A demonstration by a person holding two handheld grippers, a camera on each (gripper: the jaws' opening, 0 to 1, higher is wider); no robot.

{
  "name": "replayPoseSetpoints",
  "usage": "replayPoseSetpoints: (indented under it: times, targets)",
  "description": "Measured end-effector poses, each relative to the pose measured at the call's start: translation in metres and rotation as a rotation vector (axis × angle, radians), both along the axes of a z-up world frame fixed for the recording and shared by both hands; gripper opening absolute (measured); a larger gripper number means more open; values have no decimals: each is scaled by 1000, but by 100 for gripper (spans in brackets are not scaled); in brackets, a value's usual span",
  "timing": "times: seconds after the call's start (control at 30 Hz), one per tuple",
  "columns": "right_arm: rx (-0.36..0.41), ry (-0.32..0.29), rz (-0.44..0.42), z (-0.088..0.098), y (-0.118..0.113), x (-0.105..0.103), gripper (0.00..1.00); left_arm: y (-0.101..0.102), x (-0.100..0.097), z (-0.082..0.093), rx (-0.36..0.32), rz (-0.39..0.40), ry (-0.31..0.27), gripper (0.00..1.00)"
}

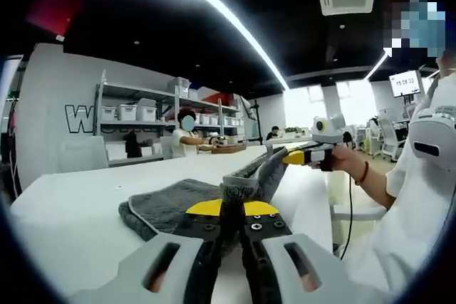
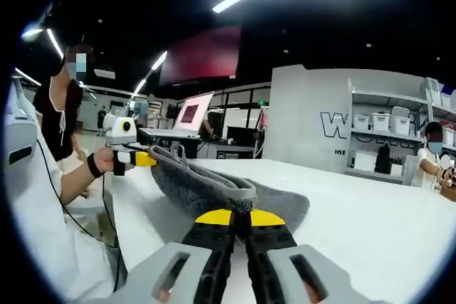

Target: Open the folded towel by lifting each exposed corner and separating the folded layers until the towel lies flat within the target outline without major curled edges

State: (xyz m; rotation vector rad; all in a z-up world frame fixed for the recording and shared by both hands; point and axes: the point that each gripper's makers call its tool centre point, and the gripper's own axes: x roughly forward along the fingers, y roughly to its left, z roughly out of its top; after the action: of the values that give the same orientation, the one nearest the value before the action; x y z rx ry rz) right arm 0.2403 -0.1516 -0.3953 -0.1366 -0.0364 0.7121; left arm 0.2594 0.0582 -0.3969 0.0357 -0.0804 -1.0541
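Note:
A grey towel (image 1: 171,208) lies folded on the white table (image 1: 71,218). My left gripper (image 1: 231,208) is shut on a corner of its upper layer, which rises just past the yellow-tipped jaws. My right gripper (image 1: 288,158), held in a hand at the right, is shut on the other end of the same lifted edge. In the right gripper view the towel (image 2: 214,186) stretches as a raised band from my right gripper (image 2: 241,215), shut on it, over to the left gripper (image 2: 146,160) at the left. The lower layers rest flat on the table (image 2: 370,211).
The person holding the grippers stands at the table's near edge (image 1: 420,197). Shelves with white bins (image 1: 132,113) and a seated person (image 1: 187,137) are far behind. A laptop (image 2: 191,115) sits on a distant desk. Bare tabletop surrounds the towel.

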Motion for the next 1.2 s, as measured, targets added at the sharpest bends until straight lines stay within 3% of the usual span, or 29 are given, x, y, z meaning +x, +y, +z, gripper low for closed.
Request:
replayPoseSetpoints:
  times: [0.4,0.53,0.63,0.87,0.97,1.2]
  targets:
    - [-52,2,35,-5,4,-13,0,0,-11,-10,25,-25,20,6]
    - [-62,19,44,-9,0,-16,1,-6,-23,-19,73,-100,27,7]
    - [-65,33,56,-11,-1,-18,1,-6,-23,-20,74,-97,29,7]
    - [-92,19,64,-8,-3,-24,2,-7,-29,-25,94,-135,34,9]
    - [-96,18,67,-8,-4,-26,2,-6,-31,-29,81,-159,68,9]
    - [-120,1,75,-4,-10,-32,1,-5,-34,-32,106,-174,58,11]
